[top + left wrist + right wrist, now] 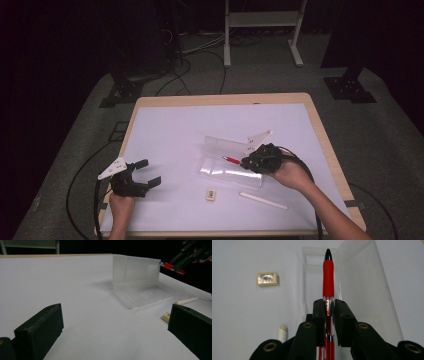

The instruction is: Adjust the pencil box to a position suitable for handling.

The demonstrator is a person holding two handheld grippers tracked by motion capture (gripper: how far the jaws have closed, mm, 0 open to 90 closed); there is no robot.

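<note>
Right gripper view shows the right hand-held gripper (329, 306) closed nearly all the way on a red pen (328, 277), the pads clamping the clear barrel section just behind the red rubber grip. The pen runs straight out ahead of the jaws, black tip foremost, which keeps its length in line with the long axis of the clear plastic pencil case (367, 290) directly beyond it. This alignment suits lowering the pen lengthwise into the tray.

The case lies open on the bench (170, 130). In the left gripper view, the lid (136, 270) stands upright behind the shallow tray (142, 295), so the tray is reachable from above and from the near side. The tray appears to hold nothing yet; the pen tip hangs over it, apart from its floor as far as can be judged.

To the left of the right hand-held gripper, a cream eraser (267, 279) with a printed label lies on the bench outside the case. Nearer, just beside the left jaw, lies a white stick, possibly chalk (282, 333).

The left hand-held gripper (148, 172) rests low on the bench, well apart from the case, its jaws spread wide with nothing between them. It points toward the case, probably ready to steady it.
</note>
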